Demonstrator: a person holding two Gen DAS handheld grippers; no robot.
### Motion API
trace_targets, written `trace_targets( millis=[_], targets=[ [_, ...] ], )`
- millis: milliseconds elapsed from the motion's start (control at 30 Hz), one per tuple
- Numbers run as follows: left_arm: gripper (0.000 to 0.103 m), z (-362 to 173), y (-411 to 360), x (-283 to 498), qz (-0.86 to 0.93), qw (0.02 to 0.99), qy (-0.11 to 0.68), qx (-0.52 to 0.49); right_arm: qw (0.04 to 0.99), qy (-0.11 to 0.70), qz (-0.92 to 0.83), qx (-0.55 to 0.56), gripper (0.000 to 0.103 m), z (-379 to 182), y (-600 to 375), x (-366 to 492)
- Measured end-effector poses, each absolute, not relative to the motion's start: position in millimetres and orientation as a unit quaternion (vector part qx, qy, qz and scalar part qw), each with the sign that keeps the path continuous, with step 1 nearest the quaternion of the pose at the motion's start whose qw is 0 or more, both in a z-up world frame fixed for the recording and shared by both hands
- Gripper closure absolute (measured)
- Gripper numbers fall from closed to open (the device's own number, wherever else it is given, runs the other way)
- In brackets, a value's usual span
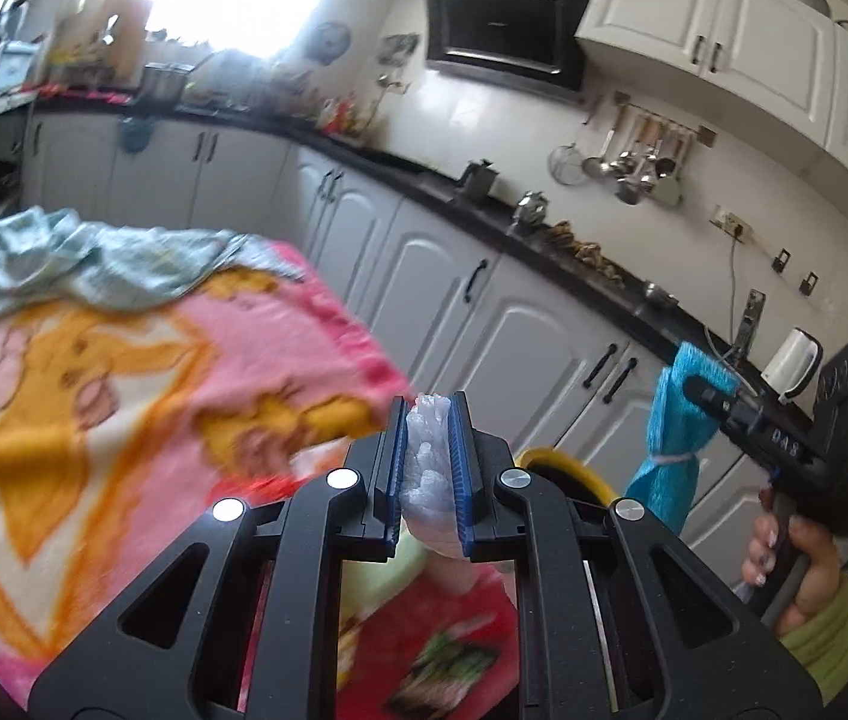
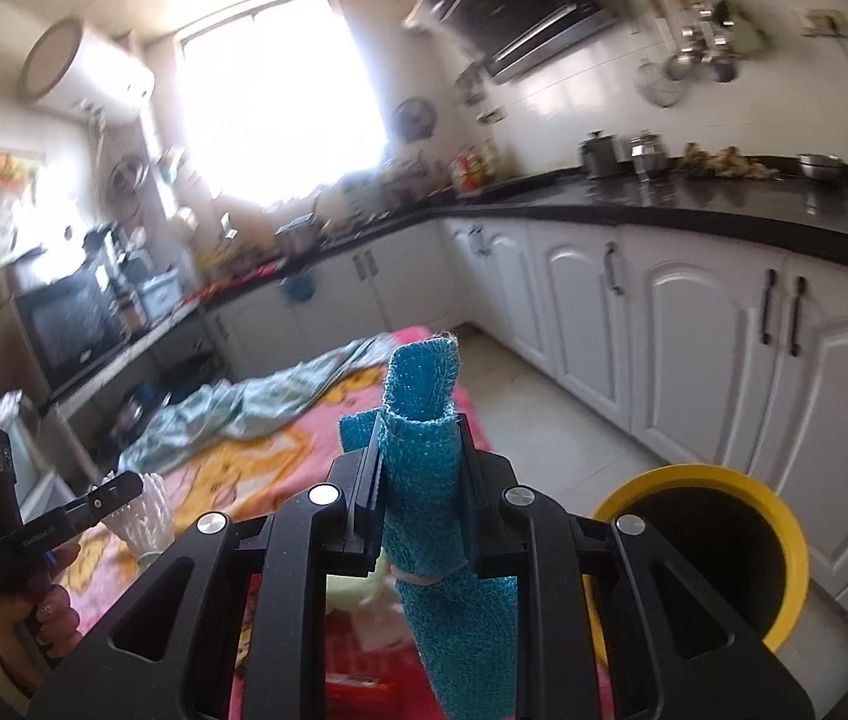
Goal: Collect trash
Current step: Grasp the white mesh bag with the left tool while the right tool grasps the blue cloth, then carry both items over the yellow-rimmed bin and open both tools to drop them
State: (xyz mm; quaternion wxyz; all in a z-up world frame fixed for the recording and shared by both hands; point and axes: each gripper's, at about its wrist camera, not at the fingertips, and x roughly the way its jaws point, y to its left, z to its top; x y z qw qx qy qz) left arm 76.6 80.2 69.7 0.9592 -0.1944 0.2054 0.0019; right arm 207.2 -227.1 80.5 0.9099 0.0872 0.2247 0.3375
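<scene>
Both grippers were held up over the blanket (image 1: 124, 372), pointing slightly downward toward the white cabinets (image 1: 484, 324) and the black counter (image 2: 724, 204). The left gripper (image 1: 429, 456) was seen from behind in its own view, jaws nearly together and pinching a white crumpled wad (image 1: 427, 450) between the blue pads (image 1: 459, 450); in the right view the same wad (image 2: 148, 510) sat at the tip of that gripper (image 2: 124, 489), with the left hand (image 2: 43, 618) wrapped around the handle. The right gripper (image 2: 418, 462) was clamped on a blue cloth (image 2: 424, 450), which rose above the jaws and hung below them; in the left view the cloth (image 1: 676, 426) dangled from that gripper (image 1: 701, 387), the right hand (image 1: 796, 564) gripping the handle, a green sleeve (image 1: 826, 648) at the wrist. A crumpled pale green cloth (image 1: 64, 252) lay on the blanket's far end. A yellow-rimmed bin (image 2: 784, 516) stood on the floor just beside the blanket, below and right of the right gripper; its inside looked dark, contents not discernible.
</scene>
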Motion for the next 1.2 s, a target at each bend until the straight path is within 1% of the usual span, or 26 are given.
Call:
trace_targets(
  millis=[167, 400, 667, 733, 767, 900, 1000, 1033, 1067, 1100, 1133, 1167, 1200],
  targets=[
    [0.094, 80.6, 29.8, 121.4, -0.013, 0.966, 0.204, -0.158, 0.92, 0.208, 0.306, 0.129, 0.084, 79.9, -273.8, 221.7],
    [0.094, 74.2, -43.8, 186.7, -0.027, 0.969, 0.226, -0.096, 0.935, 0.181, 0.259, 0.159, 0.084, 69.3, -329.3, 240.8],
    [0.093, 33.3, -107.1, 261.6, -0.01, 0.958, 0.286, -0.021, 0.938, 0.176, 0.231, 0.189, 0.084, 44.7, -374.1, 275.5],
    [0.093, 18.7, -116.0, 278.7, -0.006, 0.952, 0.307, -0.021, 0.939, 0.174, 0.227, 0.193, 0.084, 37.8, -380.3, 285.3],
    [0.093, 15.1, -118.5, 283.1, -0.003, 0.95, 0.311, -0.02, 0.939, 0.175, 0.224, 0.194, 0.082, 36.3, -380.7, 288.3],
    [0.093, -1.9, -130.5, 300.7, -0.001, 0.946, 0.325, -0.014, 0.938, 0.179, 0.212, 0.206, 0.081, 25.0, -386.2, 304.8],
    [0.086, -10.7, -135.0, 307.2, -0.006, 0.941, 0.337, -0.02, 0.936, 0.186, 0.206, 0.217, 0.081, 13.2, -390.4, 317.5],
    [0.085, -12.8, -135.0, 308.9, -0.006, 0.94, 0.34, -0.025, 0.935, 0.189, 0.204, 0.219, 0.08, 10.1, -390.9, 319.2],
    [0.082, -15.2, -133.7, 310.3, -0.007, 0.939, 0.344, -0.029, 0.934, 0.192, 0.201, 0.222, 0.075, 6.7, -391.1, 323.3],
    [0.075, -18.0, -132.3, 312.2, -0.012, 0.937, 0.348, -0.034, 0.934, 0.194, 0.198, 0.225, 0.072, 3.6, -391.5, 326.2],
    [0.069, -19.7, -131.8, 313.8, -0.013, 0.936, 0.35, -0.038, 0.934, 0.196, 0.194, 0.227, 0.064, 2.5, -390.0, 327.0],
    [0.068, -21.5, -129.5, 313.9, -0.013, 0.935, 0.352, -0.042, 0.934, 0.2, 0.189, 0.227, 0.057, 0.0, -389.8, 329.7],
    [0.067, -22.9, -126.9, 314.0, -0.018, 0.934, 0.353, -0.049, 0.935, 0.2, 0.187, 0.226, 0.054, -1.1, -389.2, 329.4]
  ],
)
